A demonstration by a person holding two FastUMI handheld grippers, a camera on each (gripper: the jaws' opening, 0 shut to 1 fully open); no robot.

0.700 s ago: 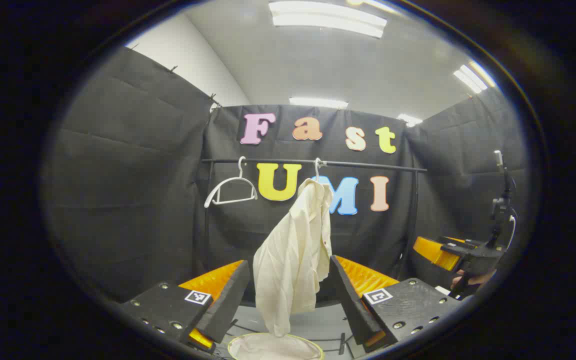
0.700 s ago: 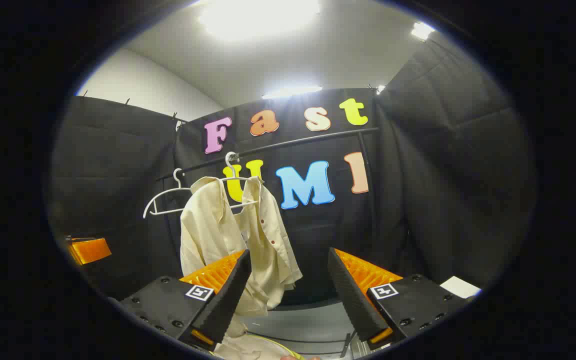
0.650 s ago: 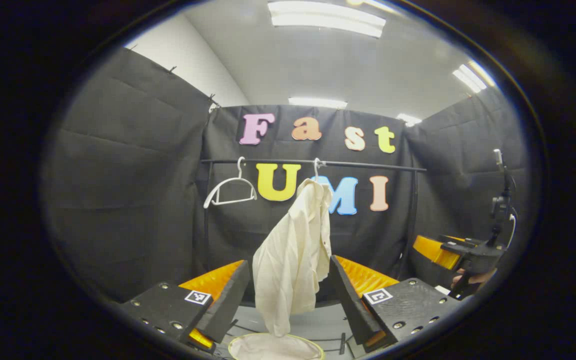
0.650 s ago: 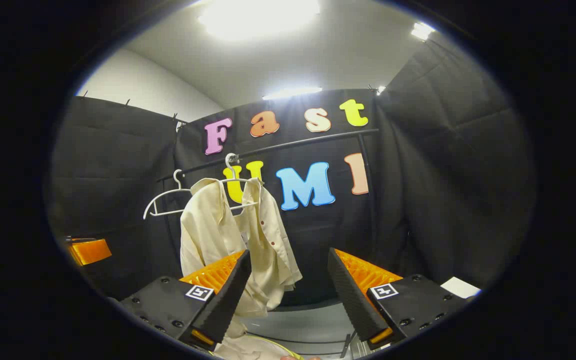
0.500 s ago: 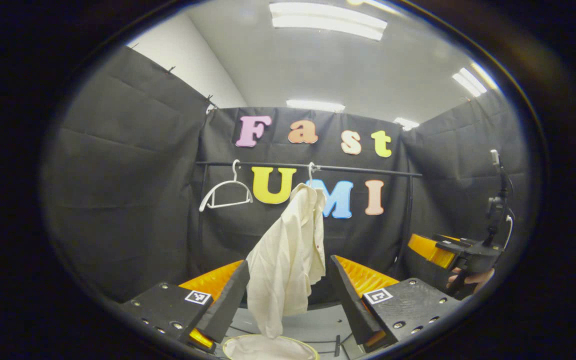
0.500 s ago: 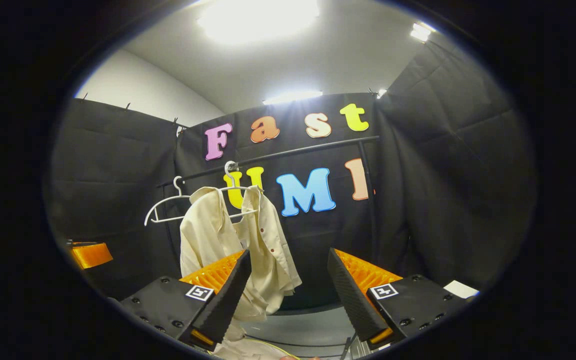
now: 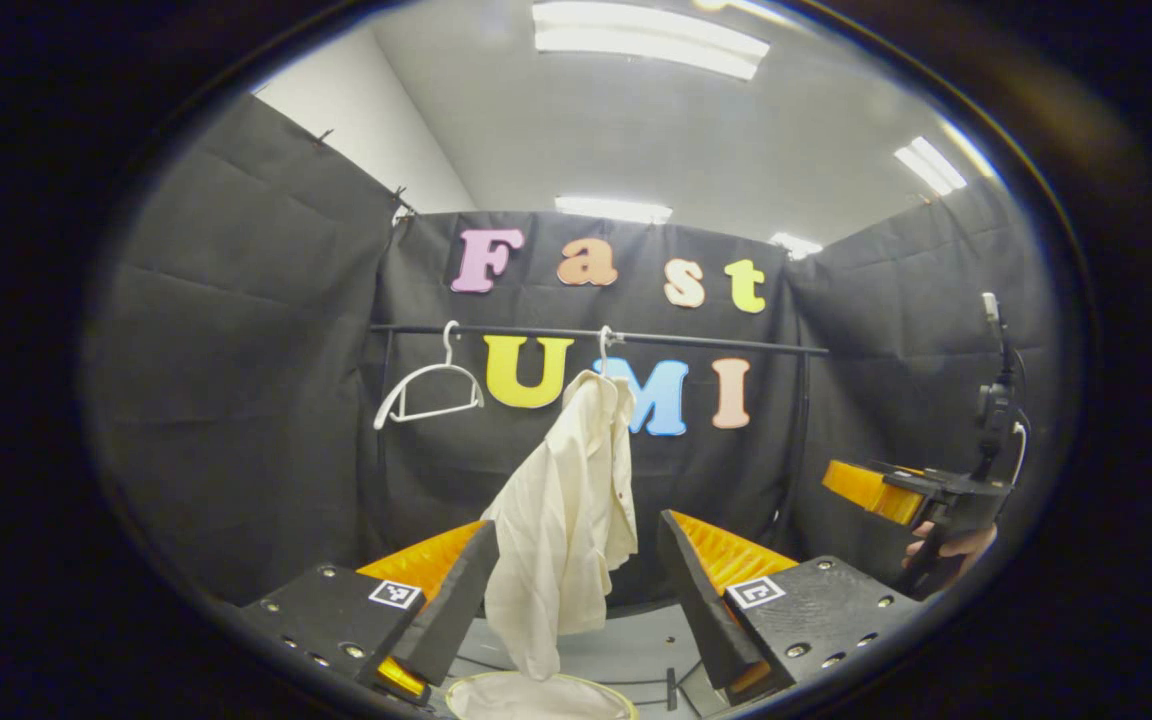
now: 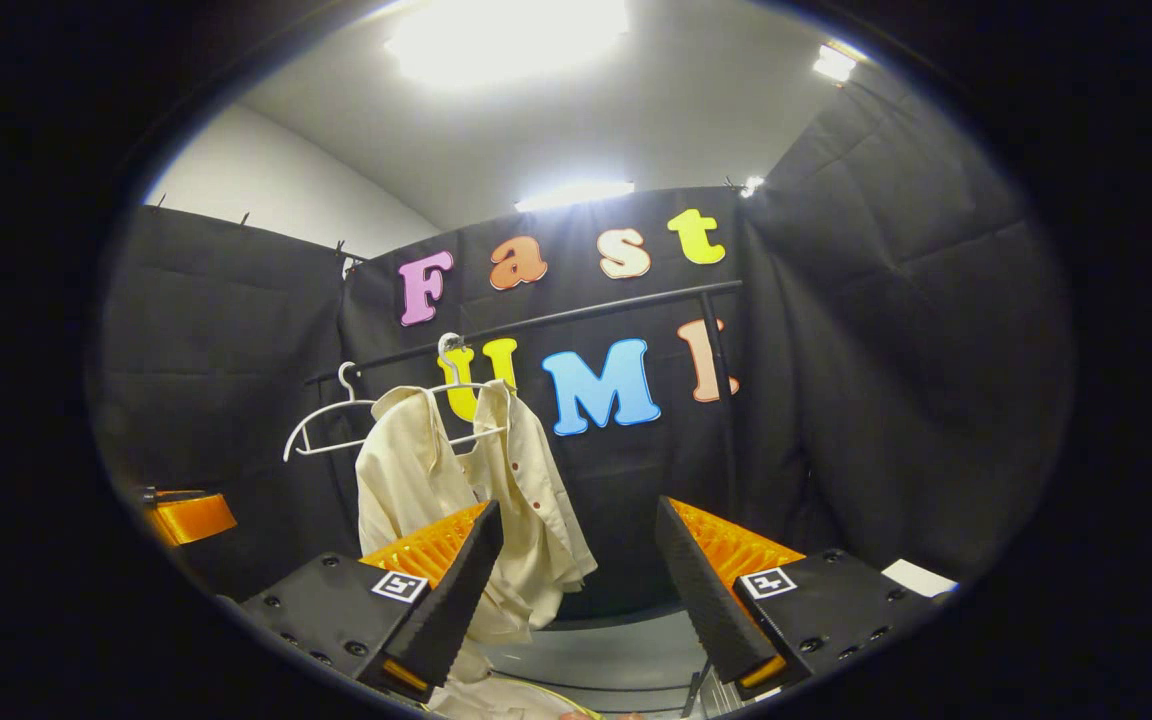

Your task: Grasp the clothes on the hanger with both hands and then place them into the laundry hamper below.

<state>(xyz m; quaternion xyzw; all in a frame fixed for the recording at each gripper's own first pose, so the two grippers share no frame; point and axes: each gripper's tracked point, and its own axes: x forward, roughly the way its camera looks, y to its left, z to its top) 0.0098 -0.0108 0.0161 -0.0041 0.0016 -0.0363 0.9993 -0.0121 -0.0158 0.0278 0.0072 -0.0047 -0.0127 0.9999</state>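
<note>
We see the cream shirt [image 7: 564, 520] hanging from a white hanger [image 8: 463, 398] on the rail [image 7: 696, 342], above the hamper [image 7: 536, 697]. Both the left tongs [image 7: 576, 585] and right tongs [image 8: 576, 580] gape wide, short of the shirt.

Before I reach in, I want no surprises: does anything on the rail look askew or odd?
Yes. The cream shirt hangs lopsided on its hanger, unbuttoned and bunched toward one side. A second hanger beside it is bare. Both grippers are open, well short of the shirt.
</note>
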